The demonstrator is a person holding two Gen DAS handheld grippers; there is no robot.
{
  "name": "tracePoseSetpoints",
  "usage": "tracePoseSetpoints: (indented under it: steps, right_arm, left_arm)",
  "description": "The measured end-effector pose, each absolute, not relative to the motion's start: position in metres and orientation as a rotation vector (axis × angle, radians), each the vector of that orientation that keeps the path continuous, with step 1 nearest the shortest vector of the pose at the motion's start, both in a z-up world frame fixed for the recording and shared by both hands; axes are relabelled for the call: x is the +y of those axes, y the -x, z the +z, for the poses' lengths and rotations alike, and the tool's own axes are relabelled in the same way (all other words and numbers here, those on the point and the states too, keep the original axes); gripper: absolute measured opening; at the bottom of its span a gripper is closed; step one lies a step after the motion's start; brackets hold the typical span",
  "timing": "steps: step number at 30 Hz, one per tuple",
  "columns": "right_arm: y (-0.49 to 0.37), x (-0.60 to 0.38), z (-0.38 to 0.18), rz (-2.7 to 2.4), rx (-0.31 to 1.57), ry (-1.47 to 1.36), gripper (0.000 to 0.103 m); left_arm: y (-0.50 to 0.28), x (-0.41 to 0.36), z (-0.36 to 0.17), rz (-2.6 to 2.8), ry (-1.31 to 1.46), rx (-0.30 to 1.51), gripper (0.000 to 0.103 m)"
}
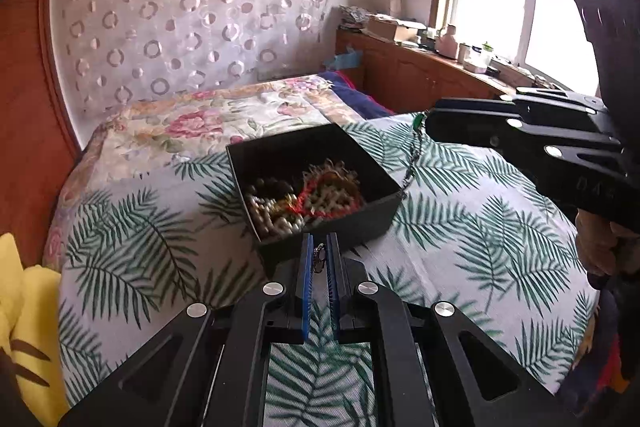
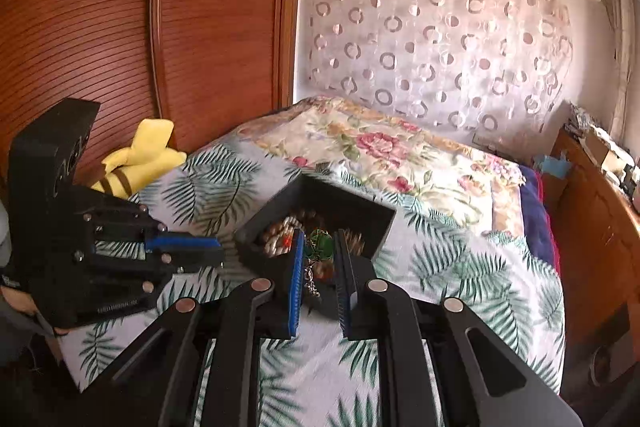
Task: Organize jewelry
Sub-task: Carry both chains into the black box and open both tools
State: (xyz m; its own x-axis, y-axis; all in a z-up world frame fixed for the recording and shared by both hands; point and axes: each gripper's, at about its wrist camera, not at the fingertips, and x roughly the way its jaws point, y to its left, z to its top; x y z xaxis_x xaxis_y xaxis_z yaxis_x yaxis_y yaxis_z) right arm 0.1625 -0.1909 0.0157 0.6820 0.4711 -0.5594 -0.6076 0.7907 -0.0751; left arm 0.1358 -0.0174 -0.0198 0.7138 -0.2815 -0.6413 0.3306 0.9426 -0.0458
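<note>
A black open box [image 1: 360, 227] sits on the palm-leaf bedspread [image 1: 460, 227], holding beaded bracelets and a red-edged woven piece [image 1: 332, 195]. My left gripper [image 1: 319, 241] hovers at the box's near wall, shut on a small silver clasp [image 1: 319, 259]. My right gripper [image 1: 427, 123] comes in from the right, above the box's far corner, shut on a green pendant [image 2: 320, 247]. The pendant's thin chain [image 1: 412, 163] hangs down to the box's right corner. In the right wrist view the chain [image 2: 312, 283] dangles between the pads, the box [image 2: 344, 205] lies just beyond, and the left gripper [image 2: 220, 253] is at the left.
A floral quilt [image 1: 220, 119] covers the bed's far half. A yellow plush toy [image 2: 140, 155] lies at the bed's left edge by a wooden wardrobe [image 2: 120, 27]. A cluttered wooden sideboard [image 1: 420, 67] runs under the window on the right. A person's hand [image 1: 600, 247] grips the right tool.
</note>
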Motion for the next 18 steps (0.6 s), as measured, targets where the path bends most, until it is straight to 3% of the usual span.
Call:
tracePoseSetpoints:
  steps: [18]
  right_arm:
    - [-0.220,-0.182,-0.015,0.587,0.654,0.201,0.017]
  left_arm:
    - [-0.202,-0.020,-0.021,-0.285,-0.032,0.716,0.006]
